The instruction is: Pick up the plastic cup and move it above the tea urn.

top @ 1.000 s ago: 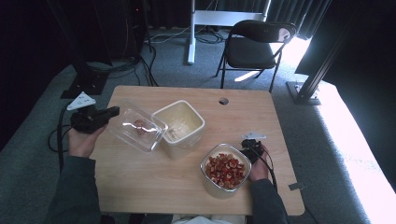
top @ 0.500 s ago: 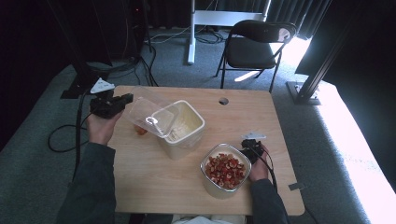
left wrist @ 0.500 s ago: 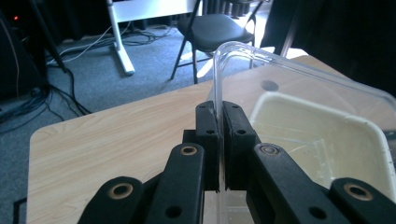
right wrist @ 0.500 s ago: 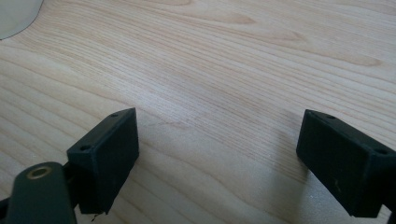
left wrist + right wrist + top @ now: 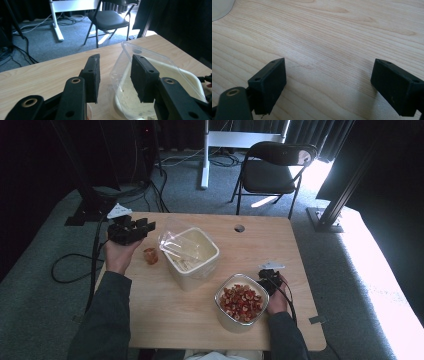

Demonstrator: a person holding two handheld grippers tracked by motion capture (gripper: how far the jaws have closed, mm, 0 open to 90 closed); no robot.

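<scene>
Your left tongs (image 5: 145,226) have just been opening and now stand released at the tabletop's (image 5: 280,250) far left, with nothing pressed between them; the clear lid (image 5: 181,240) lies tilted across the rim of the cream container (image 5: 200,265), just beside the tongs' tips. A reddish piece (image 5: 150,255) sits on the wood between your left hand (image 5: 119,255) and that container. Your right tongs (image 5: 328,85) are spread wide over bare wood, grasping nothing, just beside the bowl of red pieces (image 5: 241,303).

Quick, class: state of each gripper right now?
Left gripper: jaws just opened, nothing gripped; the clear lid rests on the cream container.
Right gripper: open, empty, over the table.
</scene>
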